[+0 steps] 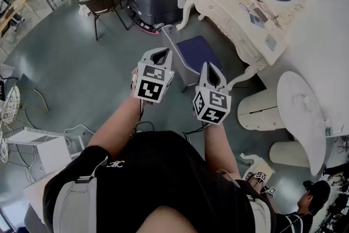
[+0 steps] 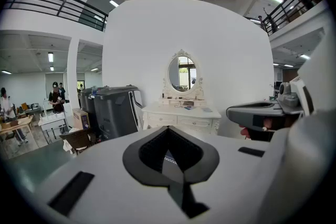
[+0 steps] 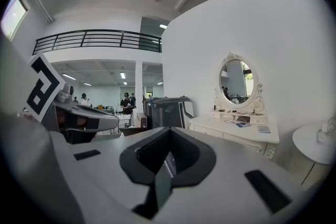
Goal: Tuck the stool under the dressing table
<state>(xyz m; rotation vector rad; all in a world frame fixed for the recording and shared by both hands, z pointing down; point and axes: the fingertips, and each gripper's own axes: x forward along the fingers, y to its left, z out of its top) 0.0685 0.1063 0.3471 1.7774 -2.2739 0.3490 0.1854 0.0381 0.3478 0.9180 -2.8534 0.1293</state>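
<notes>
We're holding left gripper (image 1: 160, 55) and right gripper (image 1: 211, 75) side by side, fingers of both pressing together, empty; stool (image 1: 194, 52) is standing out before dressing table (image 1: 232, 11).

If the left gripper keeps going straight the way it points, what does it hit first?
Probably the stool, just ahead of the left gripper and slightly below it; the dressing table stands beyond. Depth is unclear, so it might skim over the seat.
</notes>
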